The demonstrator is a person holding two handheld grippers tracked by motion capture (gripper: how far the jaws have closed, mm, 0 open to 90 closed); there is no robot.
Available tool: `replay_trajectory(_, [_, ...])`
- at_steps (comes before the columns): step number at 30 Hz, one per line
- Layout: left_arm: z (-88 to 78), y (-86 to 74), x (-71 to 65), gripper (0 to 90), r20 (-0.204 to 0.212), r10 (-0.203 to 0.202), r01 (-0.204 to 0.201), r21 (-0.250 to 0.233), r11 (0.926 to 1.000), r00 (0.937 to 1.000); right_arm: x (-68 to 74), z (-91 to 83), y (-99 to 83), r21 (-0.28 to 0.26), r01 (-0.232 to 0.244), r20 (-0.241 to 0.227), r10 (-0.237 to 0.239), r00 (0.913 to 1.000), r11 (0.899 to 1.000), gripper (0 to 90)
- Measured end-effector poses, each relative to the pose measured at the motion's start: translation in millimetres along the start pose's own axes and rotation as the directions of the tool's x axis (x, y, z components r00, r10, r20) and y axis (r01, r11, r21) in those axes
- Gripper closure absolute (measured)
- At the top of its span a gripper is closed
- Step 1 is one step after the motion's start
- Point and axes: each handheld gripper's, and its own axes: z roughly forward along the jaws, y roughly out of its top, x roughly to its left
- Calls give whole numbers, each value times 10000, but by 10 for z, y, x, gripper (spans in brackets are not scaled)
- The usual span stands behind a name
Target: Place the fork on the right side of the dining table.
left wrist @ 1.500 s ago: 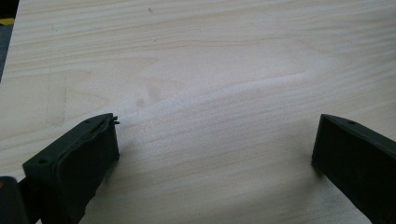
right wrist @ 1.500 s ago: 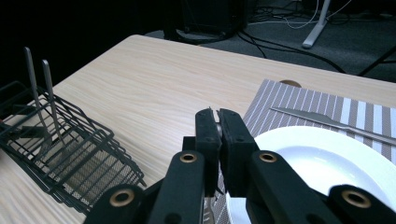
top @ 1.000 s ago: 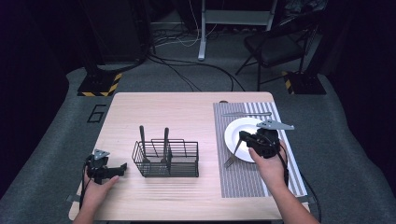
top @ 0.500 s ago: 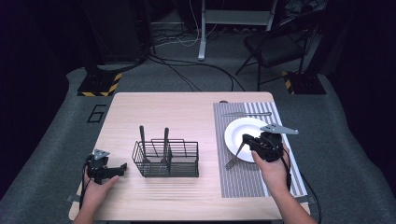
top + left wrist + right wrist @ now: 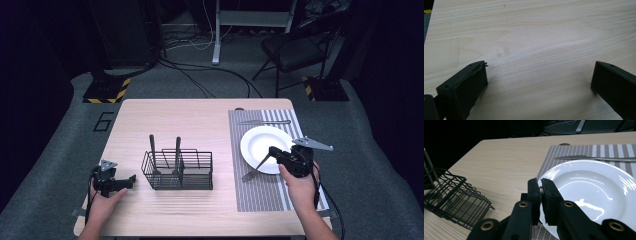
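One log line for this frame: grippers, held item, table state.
left gripper: open, on bare table | right gripper: shut on fork, tines on placemat | plate: empty | knife: beyond plate | caddy: two utensils

One plate (image 5: 264, 146), one wire basket (image 5: 180, 171), four utensils, one placemat (image 5: 260, 195).

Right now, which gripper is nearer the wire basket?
Left. The left gripper sits just off the wire basket, its jaws open over bare table. The right gripper is across at the white plate, clamping a utensil.
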Motion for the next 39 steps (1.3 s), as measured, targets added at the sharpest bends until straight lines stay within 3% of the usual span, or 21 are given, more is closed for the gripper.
replay_trajectory(3, [0, 0, 0, 2, -1, -4, 4, -7, 10000, 10000, -104, -35, -50, -173, -574, -119, 572, 9983, 9982, 848])
replay_trajectory(7, [0, 0, 0, 2, -2, -2, 2, -2, 10000, 10000, -183, -69, -102, -327, -877, -64, 876, 9961, 9956, 848])
replay_trajectory(11, [-2, -1, -3, 2, 10, -13, 13, 13, 10000, 10000, -331, -122, -225, -543, -1536, -45, 1536, 9881, 9866, 845])
replay_trajectory(14, [-2, -2, -4, 2, 13, -15, 15, 12, 10000, 10000, -390, -134, -267, -602, -1753, -63, 1752, 9845, 9827, 844])
replay_trajectory(15, [-2, -2, -4, 2, 15, -13, 13, 15, 10000, 10000, -461, -148, -317, -618, -2100, -87, 2098, 9777, 9757, 843])
replay_trajectory(16, [-2, -2, -4, 2, 15, -13, 13, 15, 10000, 10000, -461, -148, -317, -618, -2100, -87, 2098, 9777, 9757, 843])
replay_trajectory(19, [-2, -2, -4, 2, 14, -16, 16, 14, 10000, 10000, -565, -160, -394, -661, -2754, -126, 2752, 9613, 9591, 842])
replay_trajectory(33, [-2, -2, -4, 3, 15, -17, 16, 12, 10000, 10000, -777, -156, -636, -988, -3652, 39, 3674, 9301, 9257, 825])
replay_trajectory(34, [-2, -2, -4, 3, 14, -14, 14, 13, 10000, 10000, -808, -151, -670, -1015, -3902, 15, 3924, 9198, 9151, 823])
replay_trajectory(39, [-2, -2, -4, 2, 14, -17, 17, 11, 10000, 10000, -910, -141, -757, -901, -4606, -63, 4620, 8869, 8830, 818])
